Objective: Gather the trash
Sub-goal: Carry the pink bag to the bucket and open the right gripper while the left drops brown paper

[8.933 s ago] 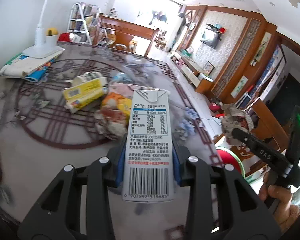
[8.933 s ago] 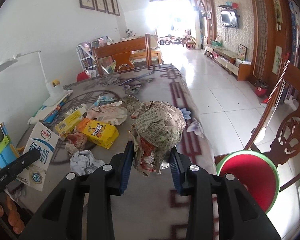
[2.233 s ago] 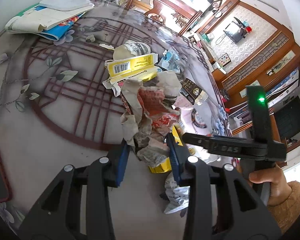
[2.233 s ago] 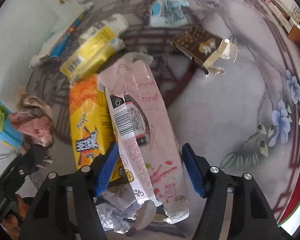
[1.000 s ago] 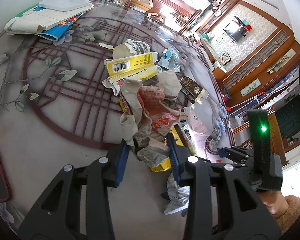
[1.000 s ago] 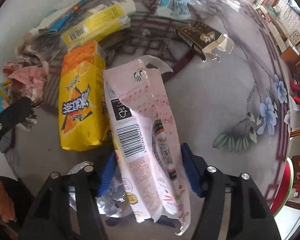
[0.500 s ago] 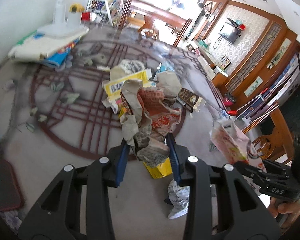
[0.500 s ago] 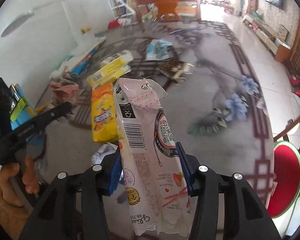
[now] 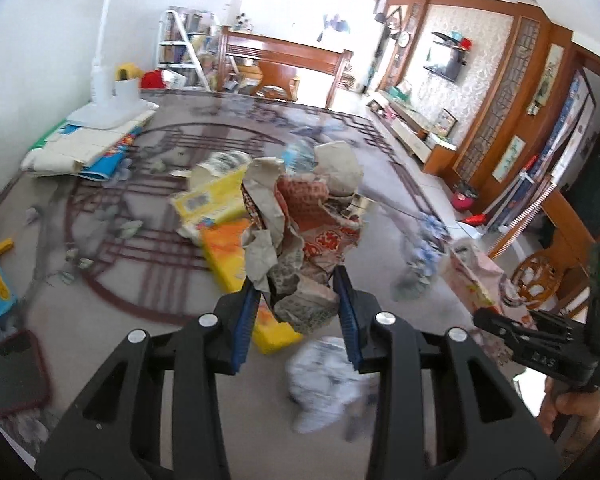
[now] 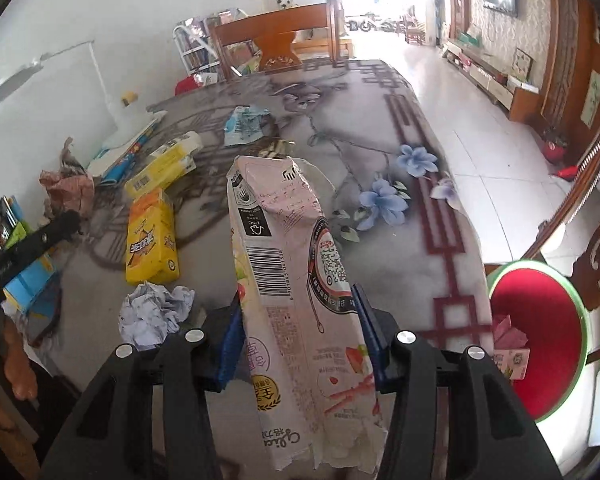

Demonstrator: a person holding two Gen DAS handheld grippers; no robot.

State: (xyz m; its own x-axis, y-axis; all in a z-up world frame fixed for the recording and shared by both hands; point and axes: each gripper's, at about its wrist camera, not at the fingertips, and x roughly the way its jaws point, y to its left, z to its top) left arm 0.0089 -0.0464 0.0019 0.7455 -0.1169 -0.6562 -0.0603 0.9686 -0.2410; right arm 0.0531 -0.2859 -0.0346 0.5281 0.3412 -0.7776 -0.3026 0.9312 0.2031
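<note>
My left gripper (image 9: 296, 316) is shut on a crumpled brown and red paper wad (image 9: 304, 232) and holds it above the table. It also shows in the right wrist view (image 10: 66, 186) at the left. My right gripper (image 10: 298, 340) is shut on a tall pink carton (image 10: 296, 292), lifted above the table; the carton also shows in the left wrist view (image 9: 474, 276). A red bin with a green rim (image 10: 540, 332) stands on the floor off the table's right edge, with pink cartons inside.
On the patterned table (image 10: 404, 248) lie an orange-yellow box (image 10: 150, 240), a yellow box (image 10: 164, 168), a white paper ball (image 10: 154, 312), a blue wrapper (image 10: 244, 120) and a dark packet (image 10: 278, 148). A white lamp (image 9: 108, 92) stands on books at the far left. A wooden chair (image 10: 598, 264) stands beside the bin.
Both grippers have risen and tilted up from the table, each holding its piece of trash. The right gripper closed on the pink carton and lifted it toward the table's right edge.
</note>
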